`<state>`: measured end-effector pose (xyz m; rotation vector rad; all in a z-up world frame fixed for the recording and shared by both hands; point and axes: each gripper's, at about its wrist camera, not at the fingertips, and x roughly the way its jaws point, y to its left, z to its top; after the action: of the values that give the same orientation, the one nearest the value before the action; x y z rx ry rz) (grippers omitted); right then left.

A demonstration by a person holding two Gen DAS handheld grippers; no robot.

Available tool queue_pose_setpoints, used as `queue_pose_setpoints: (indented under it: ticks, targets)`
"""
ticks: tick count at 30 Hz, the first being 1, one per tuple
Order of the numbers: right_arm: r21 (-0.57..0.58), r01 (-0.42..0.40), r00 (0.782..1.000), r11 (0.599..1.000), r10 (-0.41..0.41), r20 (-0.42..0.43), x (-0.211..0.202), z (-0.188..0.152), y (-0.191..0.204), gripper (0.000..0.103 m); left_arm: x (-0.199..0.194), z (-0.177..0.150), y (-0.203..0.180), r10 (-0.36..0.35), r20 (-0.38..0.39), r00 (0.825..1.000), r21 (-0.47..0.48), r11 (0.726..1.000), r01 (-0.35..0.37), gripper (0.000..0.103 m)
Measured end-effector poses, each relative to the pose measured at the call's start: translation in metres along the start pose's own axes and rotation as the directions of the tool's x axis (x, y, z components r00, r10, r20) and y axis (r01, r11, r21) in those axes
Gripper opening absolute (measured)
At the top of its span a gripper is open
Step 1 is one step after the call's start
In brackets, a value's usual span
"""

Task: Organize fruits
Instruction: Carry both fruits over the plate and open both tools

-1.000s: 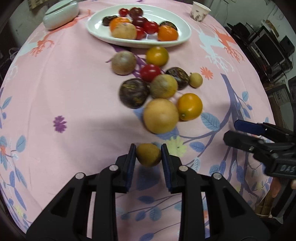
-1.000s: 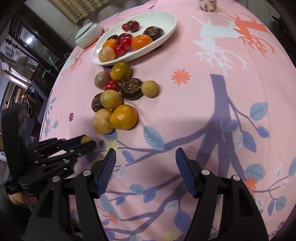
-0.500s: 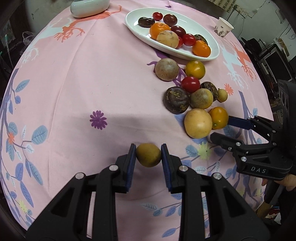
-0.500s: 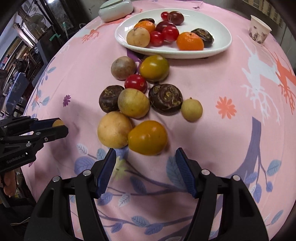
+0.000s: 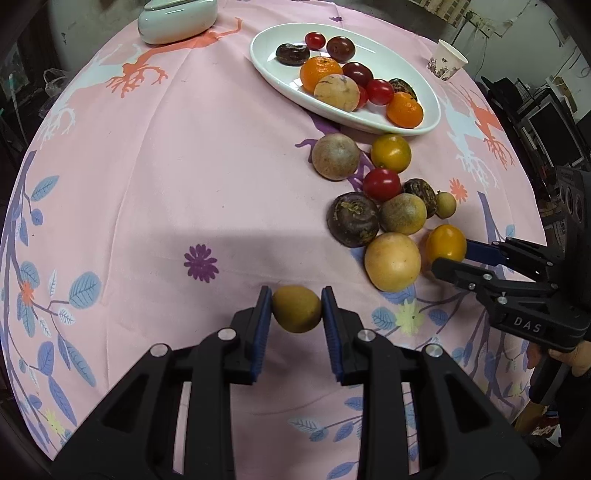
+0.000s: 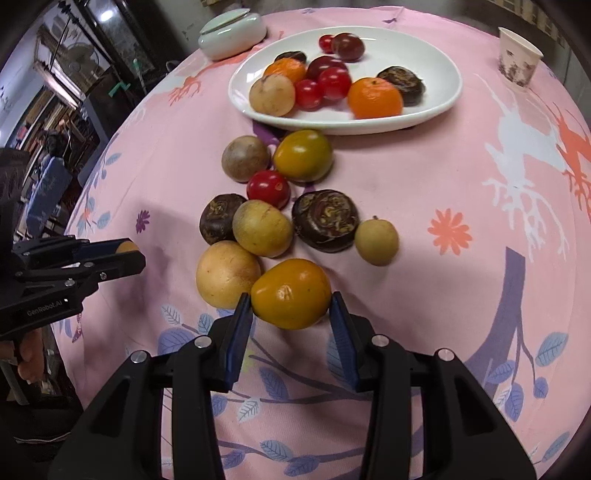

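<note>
My left gripper is shut on a small olive-brown fruit and holds it above the pink cloth, left of the loose fruit pile. It also shows in the right wrist view. My right gripper has its jaws around an orange-yellow fruit at the near end of the pile, close to both sides; contact is unclear. That fruit shows in the left wrist view. A white oval plate at the back holds several fruits.
Several loose fruits lie between plate and grippers, among them a tan round fruit, a dark wrinkled fruit and a red tomato. A paper cup stands back right, a pale lidded dish back left.
My right gripper has moved forward to the pile and its jaws have narrowed around the orange-yellow fruit. My left gripper has drawn back and left, still holding the small fruit.
</note>
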<state>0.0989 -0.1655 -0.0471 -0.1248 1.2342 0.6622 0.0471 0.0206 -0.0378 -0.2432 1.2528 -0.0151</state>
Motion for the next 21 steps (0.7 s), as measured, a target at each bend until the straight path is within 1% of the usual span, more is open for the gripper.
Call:
queue_pose_setpoints:
  ticks: [6,11,15,18,21]
  targets:
    - [0.053,0.011,0.999,0.999,-0.013,0.039,-0.020,-0.003,-0.016,0.043,-0.008,0.010,-0.007,-0.006,0.024,1.000,0.023,1.000,0.006,0.028]
    - [0.094,-0.008,0.994,0.995,-0.002,0.107,-0.043,0.006,-0.025,0.043,-0.020,0.028,-0.012,-0.020,0.062,0.998,0.040,0.999,0.018,0.028]
    - [0.100,-0.038,0.984,0.994,0.020,0.176,-0.062,0.025,-0.025,0.043,-0.029,0.055,-0.017,-0.030,0.103,0.994,0.065,0.998,0.023,0.028]
    - [0.086,-0.045,0.978,0.995,0.026,0.207,-0.065,0.046,-0.025,0.043,-0.032,0.080,-0.021,-0.046,0.128,0.991,0.072,0.997,0.037,0.028]
    - [0.077,-0.043,0.974,0.996,0.025,0.225,-0.062,0.069,-0.029,0.043,-0.030,0.107,-0.029,-0.039,0.160,0.986,0.099,0.995,0.024,0.028]
